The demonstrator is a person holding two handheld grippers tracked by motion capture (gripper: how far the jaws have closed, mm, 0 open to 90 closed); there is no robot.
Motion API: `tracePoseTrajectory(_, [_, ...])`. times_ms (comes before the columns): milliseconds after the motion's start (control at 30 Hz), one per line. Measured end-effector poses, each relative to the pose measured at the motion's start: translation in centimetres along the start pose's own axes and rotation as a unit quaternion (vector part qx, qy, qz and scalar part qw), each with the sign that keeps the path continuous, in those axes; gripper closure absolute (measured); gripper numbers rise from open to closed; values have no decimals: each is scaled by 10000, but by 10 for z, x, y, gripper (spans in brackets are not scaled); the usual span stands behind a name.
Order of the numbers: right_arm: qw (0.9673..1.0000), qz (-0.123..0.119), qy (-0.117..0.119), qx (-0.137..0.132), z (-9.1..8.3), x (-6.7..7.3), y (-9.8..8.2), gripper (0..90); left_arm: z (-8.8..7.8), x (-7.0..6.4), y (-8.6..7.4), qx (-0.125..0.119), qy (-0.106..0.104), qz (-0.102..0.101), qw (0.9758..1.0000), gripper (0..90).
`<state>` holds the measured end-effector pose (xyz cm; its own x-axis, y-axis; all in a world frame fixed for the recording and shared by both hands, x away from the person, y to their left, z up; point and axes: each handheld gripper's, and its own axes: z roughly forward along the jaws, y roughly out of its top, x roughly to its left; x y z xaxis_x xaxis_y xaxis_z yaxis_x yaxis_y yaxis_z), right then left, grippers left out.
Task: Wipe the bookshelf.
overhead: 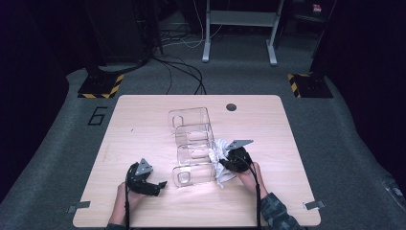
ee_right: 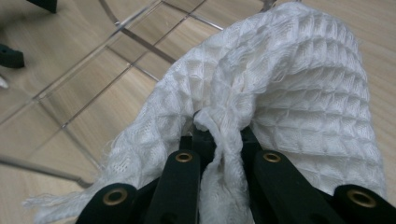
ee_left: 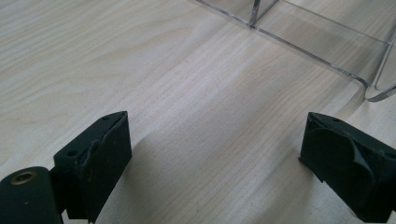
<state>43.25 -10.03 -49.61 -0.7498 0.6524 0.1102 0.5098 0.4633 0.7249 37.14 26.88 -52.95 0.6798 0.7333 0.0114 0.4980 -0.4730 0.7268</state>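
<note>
While the high view sets the right gripper (overhead: 229,164) against the clear organiser (overhead: 192,146) mid-table, the right gripper view shows its jaws clamped on a white waffle cloth (ee_right: 285,88). Nearer the table's front edge, the left gripper (ee_left: 215,163) gapes empty.

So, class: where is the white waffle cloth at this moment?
In the high view, the white waffle cloth lies right of centre on the table, pinched in the right tongs against the clear organiser.
</note>
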Motion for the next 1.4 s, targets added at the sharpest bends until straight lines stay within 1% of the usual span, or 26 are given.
tracePoseTrajectory(33, [10000,-5,11,0,-1,2,-2,845,0,0,0,0,-1,-1,10000,87])
tracePoseTrajectory(67, [10000,47,28,13,-3,4,-3,844,0,0,0,2,-2,-3,10000,87])
tracePoseTrajectory(300, [9999,-53,151,38,-12,16,-15,844,0,0,0,-1,-1,-2,10000,87])
tracePoseTrajectory(333, [9997,-118,198,80,-14,16,-16,844,0,0,0,2,-1,0,10000,87])
tracePoseTrajectory(467, [9996,-88,259,109,-22,18,-20,844,0,0,0,2,0,1,10000,87])
tracePoseTrajectory(533, [9997,-110,229,52,-27,17,-21,844,0,0,0,0,-1,-1,10000,87])
tracePoseTrajectory(600, [9998,-80,200,-35,-33,15,-22,844,0,0,0,-1,0,-1,10000,87])
tracePoseTrajectory(667, [9998,2,146,-140,-39,14,-22,844,0,0,0,0,-1,-3,10000,87])
tracePoseTrajectory(700, [9997,-10,118,-209,-42,12,-23,844,0,0,0,-1,0,-3,10000,87])
tracePoseTrajectory(833, [9991,64,-84,-402,-56,10,-23,844,0,0,0,0,-1,0,10000,87])
tracePoseTrajectory(900, [9984,51,-211,-519,-63,7,-22,844,0,0,0,1,-1,0,10000,87])
tracePoseTrajectory(1033, [9956,170,-532,-747,-78,-1,-22,843,0,0,0,5,7,24,10000,87])
tracePoseTrajectory(1067, [9949,203,-616,-772,-82,-4,-22,843,0,0,0,1,-2,-4,10000,87])
tracePoseTrajectory(1100, [9937,213,-711,-841,-86,-6,-22,843,0,0,0,0,1,0,10000,87])
tracePoseTrajectory(1167, [9918,240,-894,-881,-93,-10,-22,842,0,0,0,3,7,22,10000,87])
tracePoseTrajectory(1267, [9879,286,-1207,-936,-105,-17,-23,838,0,0,0,4,7,22,10000,87])
tracePoseTrajectory(1300, [9868,305,-1257,-974,-108,-21,-24,838,0,0,0,2,2,8,10000,87])
tracePoseTrajectory(1333, [9848,350,-1379,-1000,-111,-23,-25,837,0,0,0,6,7,24,10000,87])
tracePoseTrajectory(1367, [9833,371,-1478,-996,-113,-26,-27,836,0,0,0,5,7,22,10000,87])
tracePoseTrajectory(1400, [9827,423,-1516,-973,-116,-30,-29,835,0,0,0,5,7,21,10000,87])
